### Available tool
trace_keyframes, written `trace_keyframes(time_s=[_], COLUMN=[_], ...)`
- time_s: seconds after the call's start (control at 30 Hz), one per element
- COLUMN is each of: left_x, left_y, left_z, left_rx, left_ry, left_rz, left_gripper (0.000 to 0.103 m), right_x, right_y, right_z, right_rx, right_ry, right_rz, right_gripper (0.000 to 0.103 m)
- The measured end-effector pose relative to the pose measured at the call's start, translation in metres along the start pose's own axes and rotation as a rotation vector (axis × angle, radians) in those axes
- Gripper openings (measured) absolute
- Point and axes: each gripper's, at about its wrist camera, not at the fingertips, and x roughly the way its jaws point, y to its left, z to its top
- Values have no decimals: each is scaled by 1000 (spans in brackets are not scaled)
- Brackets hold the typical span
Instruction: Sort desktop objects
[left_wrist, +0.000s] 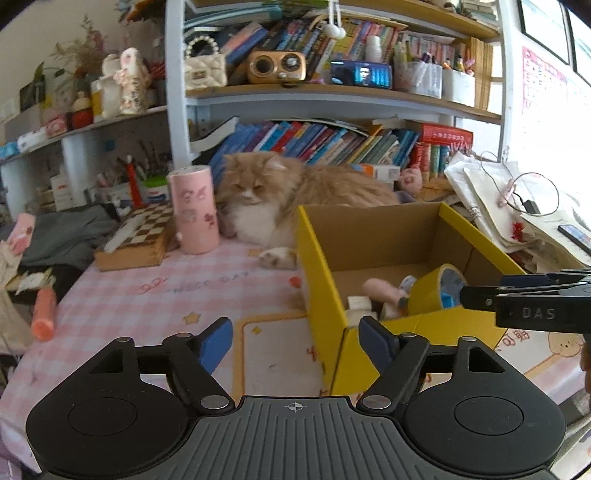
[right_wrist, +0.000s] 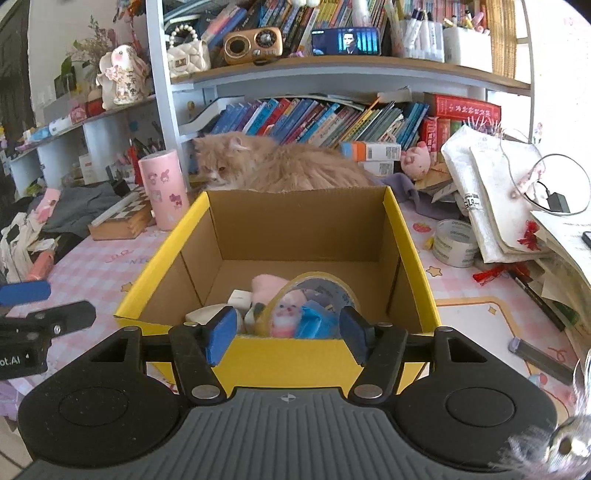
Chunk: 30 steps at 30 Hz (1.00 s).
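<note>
- Your left gripper (left_wrist: 295, 345) has its blue pads spread with nothing between them; it hangs over the pink checked tablecloth (left_wrist: 155, 291), just at the near left corner of the yellow box (left_wrist: 321, 273).
- Your right gripper (right_wrist: 288, 334) also stands with its fingers apart and empty, right at the box's near wall (right_wrist: 295, 354), pointing into it.
- The yellow box is open-topped, plain brown cardboard inside, and it sits on the tablecloth with the cat (left_wrist: 280, 192) lying just behind its far wall.
- Inside the box, at the near end, a roll of yellow tape (right_wrist: 321, 291) leans tilted on the other things; a small pink plush (right_wrist: 286, 314) shows through its hole.
- Beside the tape lie a pink soft item (right_wrist: 266, 284), something blue (right_wrist: 314, 323) and white pieces (right_wrist: 214, 312) on the left; what the white pieces are you cannot tell. The far half of the box floor is bare cardboard.
- Outside the box, a roll of clear tape (right_wrist: 456, 242) rests on the desk to its right, near the stack of papers (right_wrist: 495, 199).
- To the box's left, a pink cylinder (left_wrist: 194, 210) stands upright next to a folded chessboard (left_wrist: 138, 236), and an orange-pink tube (left_wrist: 44, 314) lies at the desk's left edge.
</note>
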Motion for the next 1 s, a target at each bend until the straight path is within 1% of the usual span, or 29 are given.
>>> trace_keyframes(time_s=[0.13,0.23,0.37,0.5,0.67,0.9,0.93,1.0], left_x=[-5,-13,-22,-31,-44,-56,-58,-64], left_y=[13,25,37,45,54,74,77,79], left_z=[-7,-12,-20,-30,-41,-52,-53,-56], left_rx=[-19,-37,-40,-29,0,-30,-29,0], left_ry=[29,21,17,31,40,64,62,30], left_rz=[12,22,22,30,6,5,12,55], left_gripper=[84,87,90,90,90,91,91,91], right_x=[-12,-19,-22,-26,-31,-43,-44,-47], right_y=[14,27,51,71,93,120,123,128], right_z=[-8,-15,-24,-32,-40,-53,-55,-58], right_rx=[26,49,24,19,-1,-18,-18,-14], right_ry=[-9,0,21,30,57,76,78,85], right_rz=[-15,-7,-2,0,-3,-10,-11,-14], right_gripper=[59,61,62,64,65,69,69,70])
